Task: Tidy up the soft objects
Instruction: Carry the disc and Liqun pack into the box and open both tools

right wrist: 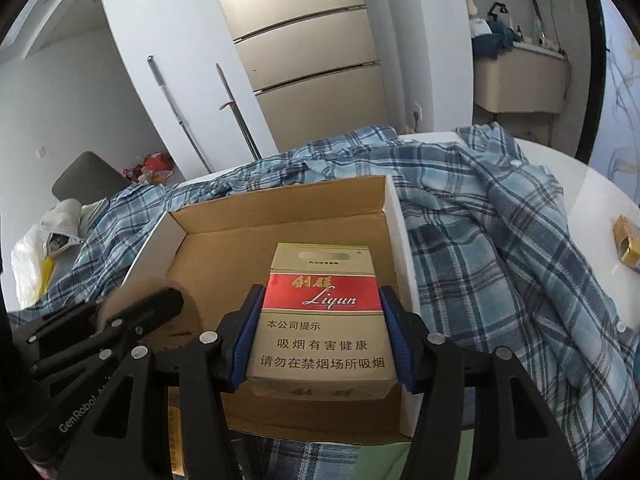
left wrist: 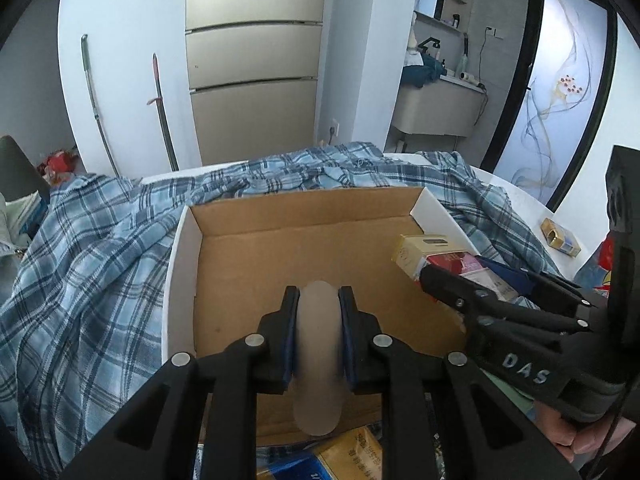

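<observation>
The gold and red cigarette pack (right wrist: 322,320) carries "Liqun" in white script across its red band, under gold Chinese characters, and below that the black lines 本公司提示, 吸烟有害健康 and 请勿在禁烟场所吸烟. On the black body of the right gripper (left wrist: 440,280), seen from the left wrist, stand the raised letters "DAS", and on the left gripper (right wrist: 132,308), seen from the right wrist, "GenRobot" runs along the arm before it is cut off. Print on the yellow packet (left wrist: 356,452) at the bottom edge is too blurred to read.
</observation>
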The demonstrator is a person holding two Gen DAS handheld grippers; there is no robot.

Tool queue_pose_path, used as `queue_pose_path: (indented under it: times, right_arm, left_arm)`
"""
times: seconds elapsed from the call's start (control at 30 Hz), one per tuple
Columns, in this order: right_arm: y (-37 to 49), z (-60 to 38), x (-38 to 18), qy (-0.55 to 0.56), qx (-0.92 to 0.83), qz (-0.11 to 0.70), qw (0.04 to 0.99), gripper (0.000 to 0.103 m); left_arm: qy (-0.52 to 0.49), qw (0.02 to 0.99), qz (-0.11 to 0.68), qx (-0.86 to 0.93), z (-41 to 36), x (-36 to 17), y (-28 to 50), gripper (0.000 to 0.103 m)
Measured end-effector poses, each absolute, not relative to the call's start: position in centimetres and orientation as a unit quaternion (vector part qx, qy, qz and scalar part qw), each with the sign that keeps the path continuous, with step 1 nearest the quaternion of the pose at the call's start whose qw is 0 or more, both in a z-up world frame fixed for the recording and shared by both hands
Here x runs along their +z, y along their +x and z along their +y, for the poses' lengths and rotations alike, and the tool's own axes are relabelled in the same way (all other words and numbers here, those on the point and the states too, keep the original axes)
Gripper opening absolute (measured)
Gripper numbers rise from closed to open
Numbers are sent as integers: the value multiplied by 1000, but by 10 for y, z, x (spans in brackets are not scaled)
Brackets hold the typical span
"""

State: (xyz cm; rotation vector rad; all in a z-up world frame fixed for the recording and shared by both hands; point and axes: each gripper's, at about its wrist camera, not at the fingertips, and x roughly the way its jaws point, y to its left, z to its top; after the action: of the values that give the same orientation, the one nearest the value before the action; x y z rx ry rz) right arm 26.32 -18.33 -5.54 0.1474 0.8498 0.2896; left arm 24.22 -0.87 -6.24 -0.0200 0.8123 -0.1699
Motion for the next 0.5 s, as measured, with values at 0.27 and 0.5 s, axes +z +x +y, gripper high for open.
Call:
queue_pose_path:
  times: [0.27, 0.5]
  right_arm:
    - [263, -176, -55, 47, 133, 407, 903, 64]
    - [259, -179, -48, 44, 130, 393, 909, 64]
  left_arm:
    - [-4, 918, 391, -73, -2, -55, 242, 19]
    - [-6, 934, 350, -70, 7, -33, 232, 20]
